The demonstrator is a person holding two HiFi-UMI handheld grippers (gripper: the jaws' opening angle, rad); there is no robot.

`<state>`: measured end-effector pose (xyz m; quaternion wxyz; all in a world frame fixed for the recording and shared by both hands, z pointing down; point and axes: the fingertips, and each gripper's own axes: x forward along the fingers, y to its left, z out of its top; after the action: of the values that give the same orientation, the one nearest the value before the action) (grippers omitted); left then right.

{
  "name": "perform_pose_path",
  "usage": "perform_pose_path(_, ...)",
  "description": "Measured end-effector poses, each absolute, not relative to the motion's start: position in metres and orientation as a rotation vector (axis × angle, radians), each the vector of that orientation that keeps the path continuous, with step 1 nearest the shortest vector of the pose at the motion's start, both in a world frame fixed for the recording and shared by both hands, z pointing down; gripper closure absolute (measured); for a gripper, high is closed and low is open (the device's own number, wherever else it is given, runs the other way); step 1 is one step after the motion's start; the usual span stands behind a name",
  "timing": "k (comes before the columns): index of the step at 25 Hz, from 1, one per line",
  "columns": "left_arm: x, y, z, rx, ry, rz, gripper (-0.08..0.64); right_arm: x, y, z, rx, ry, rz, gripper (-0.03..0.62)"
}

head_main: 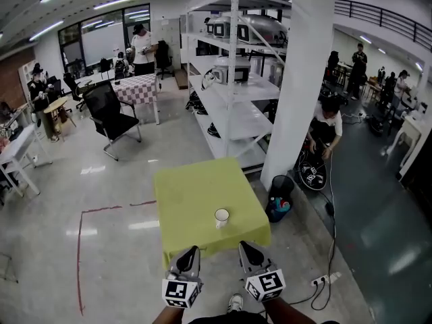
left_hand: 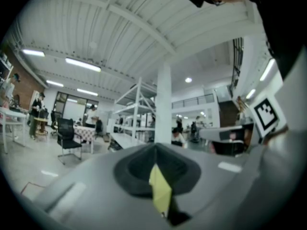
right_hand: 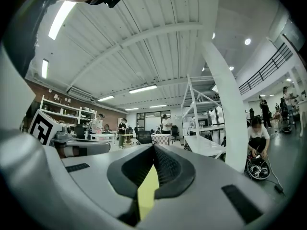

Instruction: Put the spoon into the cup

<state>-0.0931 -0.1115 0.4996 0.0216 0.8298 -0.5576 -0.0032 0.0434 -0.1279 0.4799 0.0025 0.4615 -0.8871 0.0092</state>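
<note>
You are holding the left hand-held gripper (head_main: 192, 250) and the right hand-held gripper (head_main: 244, 246) side by side in front of you, both pointing level and forward. Both are sitting with jaws pressed together, gripping nothing, your forearms (head_main: 287, 310) showing just behind them.

White shelving (head_main: 237, 110), glossy grey floor (head_main: 108, 187)

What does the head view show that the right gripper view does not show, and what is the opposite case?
Only the head view: the white cup standing on the yellow-green table, and the red tape line on the floor.
Only the right gripper view: the ribbed inner faces of the right gripper fingers, closed together.
Both: the white pillar, the white shelves and the crouching person beside the pillar.
</note>
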Motion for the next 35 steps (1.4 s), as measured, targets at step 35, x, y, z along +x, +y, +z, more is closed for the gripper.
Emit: perform_pose_path(35, -0.059, -0.283, 0.519, 2.485, -1.782, 0.040, 0.552, 0.070, -0.300, 0.521, 1.314, -2.777, 0.148, 0.586)
